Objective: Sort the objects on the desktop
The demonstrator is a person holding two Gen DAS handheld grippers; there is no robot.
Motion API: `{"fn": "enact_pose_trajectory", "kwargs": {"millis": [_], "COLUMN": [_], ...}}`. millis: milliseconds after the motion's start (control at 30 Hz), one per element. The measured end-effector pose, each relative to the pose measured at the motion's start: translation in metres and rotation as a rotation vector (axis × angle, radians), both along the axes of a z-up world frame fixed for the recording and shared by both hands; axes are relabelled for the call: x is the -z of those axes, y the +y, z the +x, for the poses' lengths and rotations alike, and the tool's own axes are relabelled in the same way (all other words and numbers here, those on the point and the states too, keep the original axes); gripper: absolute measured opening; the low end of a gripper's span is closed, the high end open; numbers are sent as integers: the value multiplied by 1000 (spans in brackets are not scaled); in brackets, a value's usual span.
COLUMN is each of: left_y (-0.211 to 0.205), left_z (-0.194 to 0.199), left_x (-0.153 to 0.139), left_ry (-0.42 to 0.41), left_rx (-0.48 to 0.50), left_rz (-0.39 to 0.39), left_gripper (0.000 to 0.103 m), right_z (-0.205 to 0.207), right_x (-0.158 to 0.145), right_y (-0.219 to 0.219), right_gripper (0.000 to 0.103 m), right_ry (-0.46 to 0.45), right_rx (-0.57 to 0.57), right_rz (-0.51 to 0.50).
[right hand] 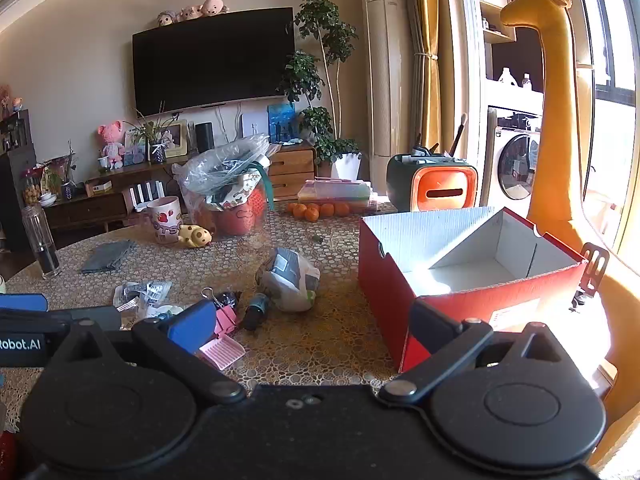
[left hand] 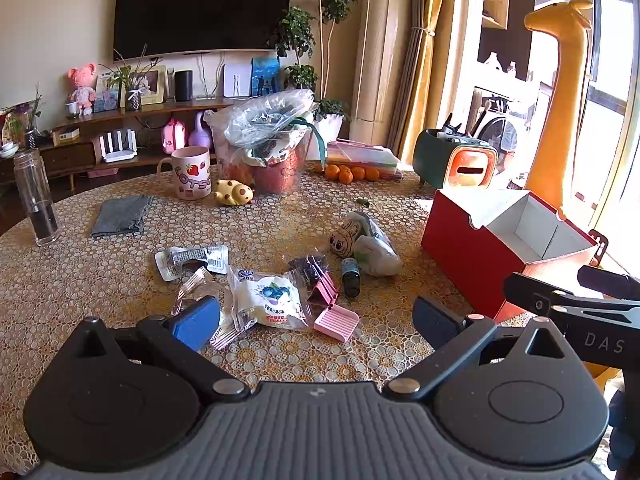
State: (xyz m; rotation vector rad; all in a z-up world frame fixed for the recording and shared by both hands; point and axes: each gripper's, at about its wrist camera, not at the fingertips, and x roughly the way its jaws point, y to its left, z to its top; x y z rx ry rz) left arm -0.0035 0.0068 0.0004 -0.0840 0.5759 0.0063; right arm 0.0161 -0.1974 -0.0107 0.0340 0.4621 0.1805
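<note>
Lace-covered table (left hand: 60,300) w/ red box (left hand: 472,264), mug (left hand: 192,174), snack packets (left hand: 272,300) (loosely scattered), grey cloth (left hand: 120,216).

A dark television (left hand: 202,6) hangs beside a yellow giraffe (left hand: 562,92).

Left wrist view: the snack packet (left hand: 269,299) slips partly behind the blue left finger, and the clear wrapper (left hand: 196,286) beside it is half covered too. The right gripper (left hand: 576,300) pokes in from the frame's edge, fingers cut off. Right wrist view: the pink comb (right hand: 222,351) and clips (right hand: 224,312) sit partly behind the blue pad. The red box's (right hand: 464,304) near corner hides behind the dark finger. Mug (right hand: 164,218) lettering is too blurred to read.
</note>
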Motion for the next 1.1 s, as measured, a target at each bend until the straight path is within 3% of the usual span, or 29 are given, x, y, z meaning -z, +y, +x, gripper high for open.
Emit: {"fn": "enact_pose_trajectory", "kwargs": {"millis": [367, 767, 1100], "left_y": [19, 52, 58], "left_z": [22, 64, 92], "left_x": [13, 43, 66], "left_ry": [35, 72, 107], "left_rx": [-11, -39, 24], "left_rz": [-32, 49, 79], "left_gripper": [103, 103, 102], "right_z": [22, 73, 117], "right_x": [6, 15, 24], "right_y": [4, 10, 22], "right_gripper": [102, 102, 101], "right_ry": [23, 53, 74], "right_rx": [-49, -73, -83], "right_rz": [-20, -44, -78]}}
